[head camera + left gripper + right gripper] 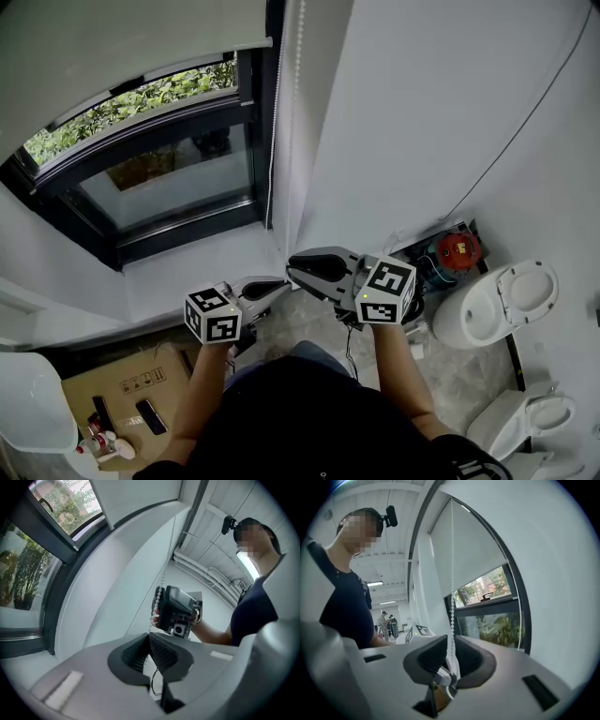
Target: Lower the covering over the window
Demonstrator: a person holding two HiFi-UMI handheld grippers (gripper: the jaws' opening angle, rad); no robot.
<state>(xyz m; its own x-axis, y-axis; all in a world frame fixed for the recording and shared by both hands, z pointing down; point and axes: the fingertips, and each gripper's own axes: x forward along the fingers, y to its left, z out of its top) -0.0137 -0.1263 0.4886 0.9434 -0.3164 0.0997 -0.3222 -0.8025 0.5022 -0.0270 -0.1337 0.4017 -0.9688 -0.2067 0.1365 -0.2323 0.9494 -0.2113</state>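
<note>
**Blind** [473, 550]. White roller type. It hung above and ahead of the right claw [451, 641], drawn only part of the way down the window [492, 616]. The glass under its bottom edge stood uncovered, with green leaves showing outside.

**Chain** [452, 597]. White beads. It dropped straight from the top end of the blind into the right claw and passed between the two pads. A short length showed below them.

**Right claw.** The jaws were clamped on the chain, the pads pressing the beads from both sides. It was held about level, higher than the left claw [149, 638] and just beyond that claw's tips.

**Left claw.** The jaws were closed tight together. The beads ran down from the right claw to the point where these tips met. Whether a bead was pinched there could not be told.

**Wall** [422, 112]. White and plain, on the right-hand side of the right claw.

**Toilet** [497, 300]. White, lid raised. It stood on the floor [469, 370], well below the right claw and off to its right.

**Cardboard box** [127, 384]. Brown. It sat well below the left claw and to its left, with a few small dark things lying on top.

**Person** [300, 412]. Dark shirt, one claw held in each hand, both raised in front of the chest near the window's right edge.
</note>
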